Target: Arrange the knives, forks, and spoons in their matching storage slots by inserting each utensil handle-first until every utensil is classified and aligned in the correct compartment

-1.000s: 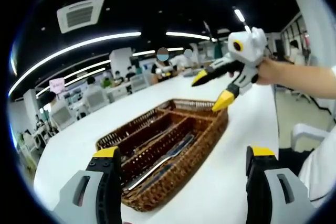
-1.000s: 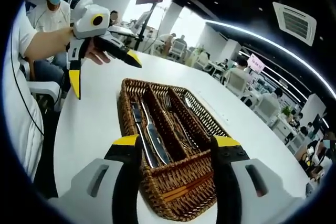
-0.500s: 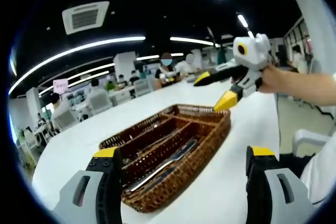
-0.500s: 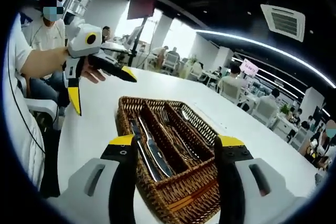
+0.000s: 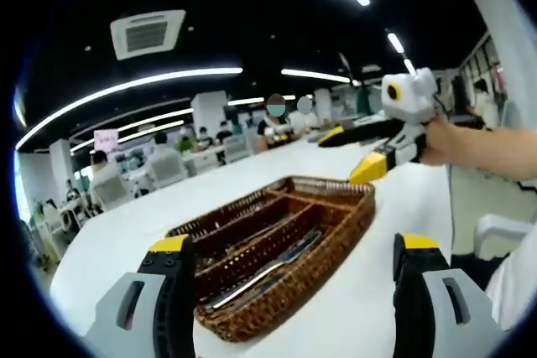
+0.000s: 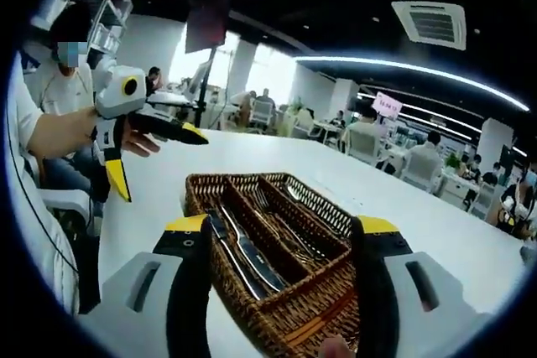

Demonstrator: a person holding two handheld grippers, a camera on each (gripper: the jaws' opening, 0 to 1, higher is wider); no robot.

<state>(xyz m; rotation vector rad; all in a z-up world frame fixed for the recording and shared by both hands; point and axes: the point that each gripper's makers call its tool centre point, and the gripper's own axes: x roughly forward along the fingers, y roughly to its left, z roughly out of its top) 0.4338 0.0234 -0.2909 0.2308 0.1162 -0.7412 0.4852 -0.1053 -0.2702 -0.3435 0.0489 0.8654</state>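
Basket: wicker cutlery basket (image 5: pixel 277 249) (image 6: pixel 277 266) sits on the white table (image 5: pixel 151 232) (image 6: pixel 394 207), split by lengthwise walls into long compartments.
Utensils: knives (image 6: pixel 243 257) lie side by side in the compartment nearest the person in the right gripper view; forks (image 6: pixel 285 232) lie in the one beside it. In the left gripper view, metal blades (image 5: pixel 268 262) glint in the near compartment; which pieces they are I cannot tell.
Left gripper: left gripper (image 5: pixel 289 249) (image 6: pixel 155 161) is held above the table short of the basket, jaws spread wide and holding nothing; in the right gripper view it hangs in the air beside the basket's far corner, gripped by a hand (image 6: pixel 138 140).
Right gripper: right gripper (image 6: pixel 281 228) (image 5: pixel 361 150) has its jaws parted, straddling the basket's near end in its own view, with nothing between them; seen from the left gripper view it floats over the basket's far corner, apart from the rim.
Surroundings: seated people at desks (image 5: pixel 159 169) behind the table, ceiling vent (image 5: pixel 147 33) and strip lights overhead, a white chair (image 6: pixel 67 203) beside the person.
In the way: nothing lies between either gripper and the basket.
Change: against a second ago both views sit lower and flatter to the table; the basket and its contents lie as before, and both grippers remain spread.
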